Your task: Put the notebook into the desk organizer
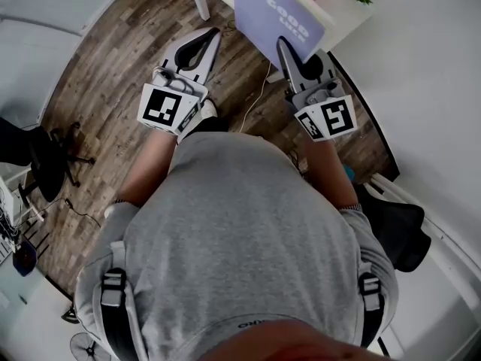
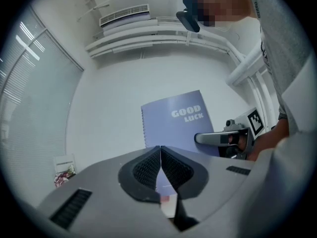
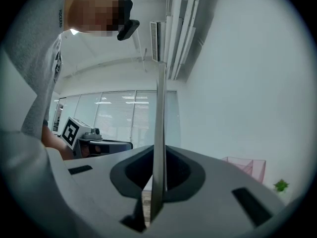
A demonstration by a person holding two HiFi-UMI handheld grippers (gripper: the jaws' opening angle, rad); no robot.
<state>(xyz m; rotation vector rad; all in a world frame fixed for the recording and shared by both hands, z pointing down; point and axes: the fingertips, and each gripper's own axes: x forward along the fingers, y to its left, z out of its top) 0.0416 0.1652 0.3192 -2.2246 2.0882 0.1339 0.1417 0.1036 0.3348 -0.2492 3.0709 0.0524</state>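
1. Currently, the right gripper (image 1: 285, 47) is clamped on the lower edge of the notebook (image 1: 276, 15), with its jaws nearly together on the thin book.
2. The notebook is held upright in the air at 12 o'clock in the head view, near the desk (image 1: 342, 13) edge.
3. The pink organizer (image 3: 246, 166) sits on the desk at 1 o'clock, apart from the notebook.
4. The left gripper (image 1: 213, 36), at 11 o'clock, has its jaws together with nothing between them.
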